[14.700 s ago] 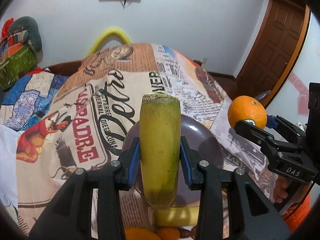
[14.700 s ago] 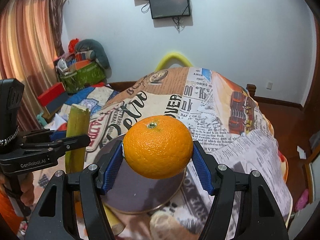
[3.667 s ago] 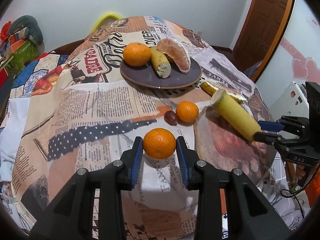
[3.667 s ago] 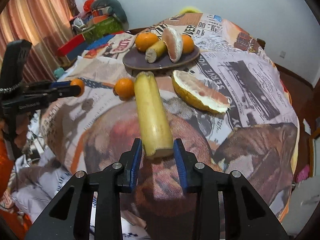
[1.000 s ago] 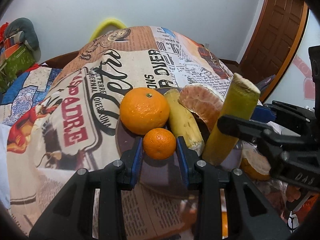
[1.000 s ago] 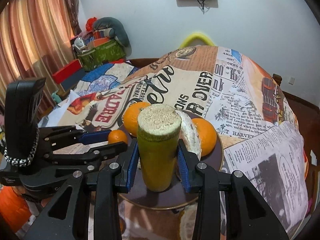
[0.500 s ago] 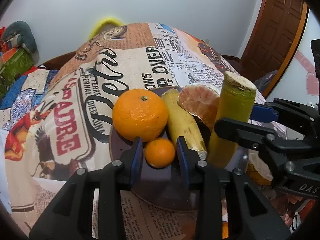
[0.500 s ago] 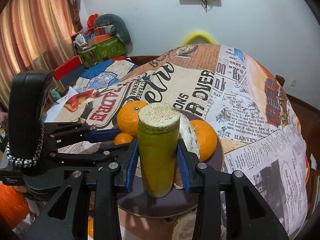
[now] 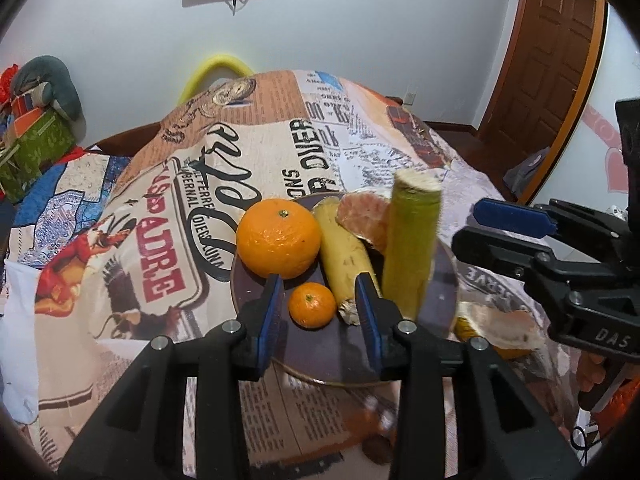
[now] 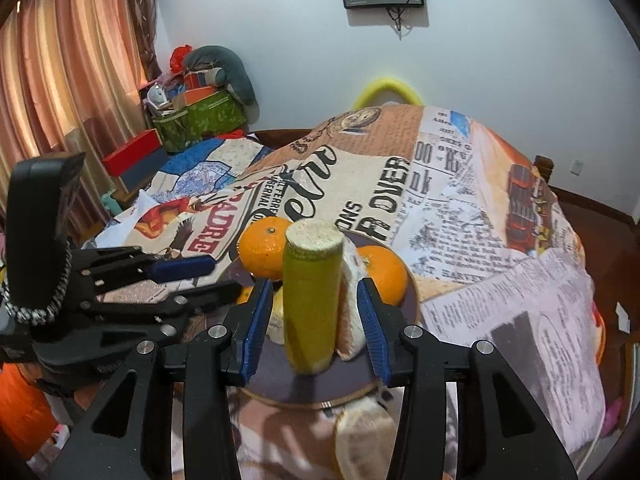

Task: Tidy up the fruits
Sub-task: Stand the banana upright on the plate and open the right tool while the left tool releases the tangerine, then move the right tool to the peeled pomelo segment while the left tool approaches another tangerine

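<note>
A dark plate on the newspaper-print cloth holds a large orange, a cut banana piece, a peeled citrus half, a small mandarin and a tall green-yellow banana piece standing on end. My left gripper is open around the mandarin, which rests on the plate. My right gripper is open, its pads clear of the upright banana piece. The plate shows in the right wrist view too.
A peeled citrus rind lies right of the plate, also in the right wrist view. Another small fruit lies near the table's front edge. A yellow chair back and boxes stand beyond the table.
Both grippers have opened. The mandarin has been let go onto the plate, and the upright banana piece has been released standing on the plate. Both grippers have drawn back slightly.
</note>
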